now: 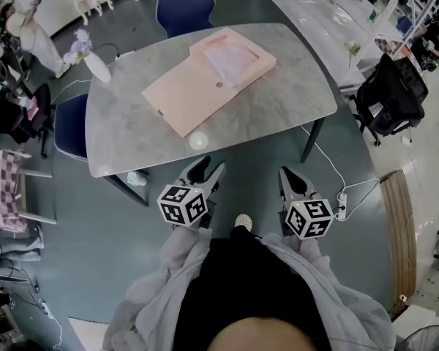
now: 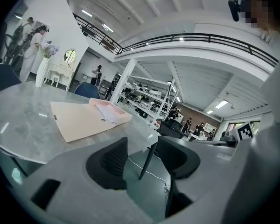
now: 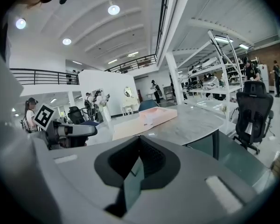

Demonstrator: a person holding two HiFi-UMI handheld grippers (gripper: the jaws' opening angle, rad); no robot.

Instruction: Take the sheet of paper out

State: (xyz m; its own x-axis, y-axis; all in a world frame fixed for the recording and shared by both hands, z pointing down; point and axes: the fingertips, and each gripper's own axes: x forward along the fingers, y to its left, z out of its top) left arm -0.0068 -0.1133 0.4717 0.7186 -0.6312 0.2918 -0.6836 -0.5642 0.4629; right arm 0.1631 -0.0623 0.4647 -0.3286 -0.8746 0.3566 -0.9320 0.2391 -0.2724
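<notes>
While the paper [image 1: 230, 58] lies flat in the tray half of the open folder [image 1: 181, 97], mid-table, I stand short of the table [image 1: 300, 104] edge.
My left gripper [image 1: 205, 172] is spread and empty; my right gripper [image 1: 293, 180] is pressed together on nothing, so it must open before it can pinch. I judge the sheet thin and hard to lift: jaws could crease it, catch the tray wall instead, or drag the light folder across the smooth top. A vase [image 1: 96, 66] stands well left, a chair [image 1: 184, 7] beyond. Nothing blocks my reach, though a cable [image 1: 342, 194] on the floor runs near my right side.
</notes>
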